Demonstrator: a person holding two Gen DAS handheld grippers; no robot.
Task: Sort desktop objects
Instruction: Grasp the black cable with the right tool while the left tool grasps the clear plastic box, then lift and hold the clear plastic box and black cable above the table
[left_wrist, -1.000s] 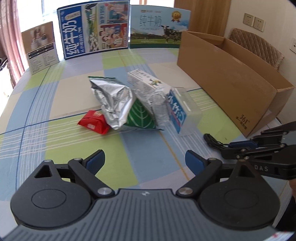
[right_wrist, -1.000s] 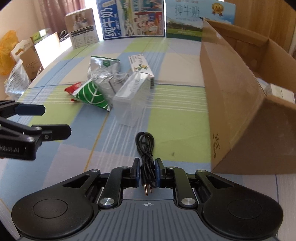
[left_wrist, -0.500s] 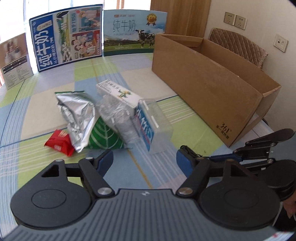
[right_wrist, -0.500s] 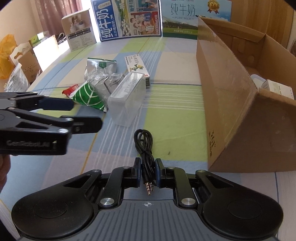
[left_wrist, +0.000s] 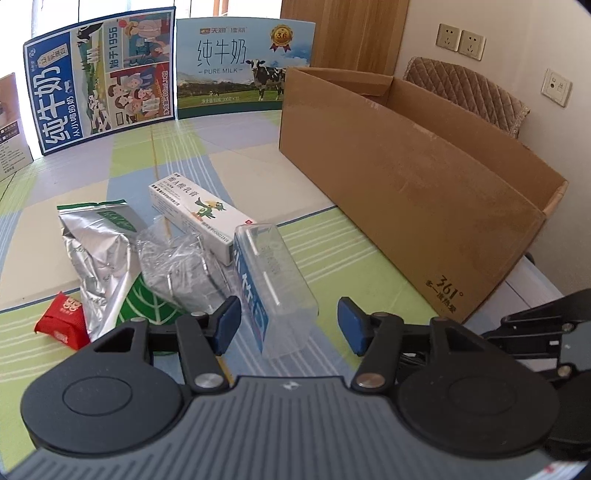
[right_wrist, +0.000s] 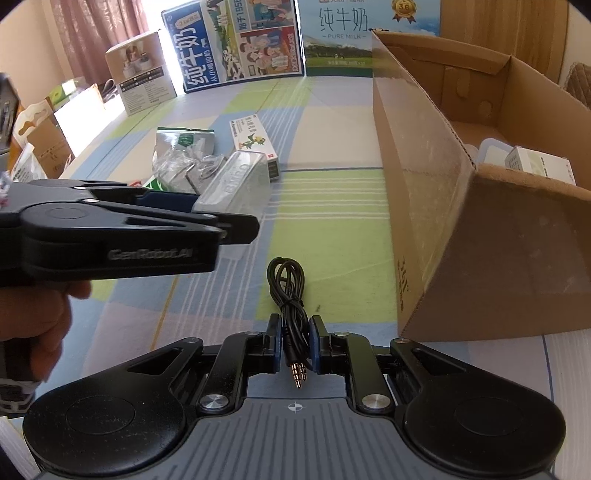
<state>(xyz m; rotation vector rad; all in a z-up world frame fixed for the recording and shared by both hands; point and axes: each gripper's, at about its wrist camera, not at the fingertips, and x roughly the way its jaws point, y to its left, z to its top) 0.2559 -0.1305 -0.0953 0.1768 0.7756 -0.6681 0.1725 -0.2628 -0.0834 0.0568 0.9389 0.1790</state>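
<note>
The right claw (right_wrist: 293, 347) is closed on a coiled black audio cable (right_wrist: 287, 284), whose loop lies on the table (right_wrist: 332, 236) just beside the near corner of the open cardboard box (right_wrist: 424, 192). The jaws of the left claw (left_wrist: 288, 325) are closing around the near end of a clear plastic case (left_wrist: 275, 280), which is between the pads but is not yet pressed. A white medicine carton (left_wrist: 195, 210), a silver foil bag (left_wrist: 96, 251) and a red packet (left_wrist: 61, 321) are seen near the middle of the table.

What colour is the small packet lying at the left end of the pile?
Red: the small packet shows best in the left wrist view.
</note>
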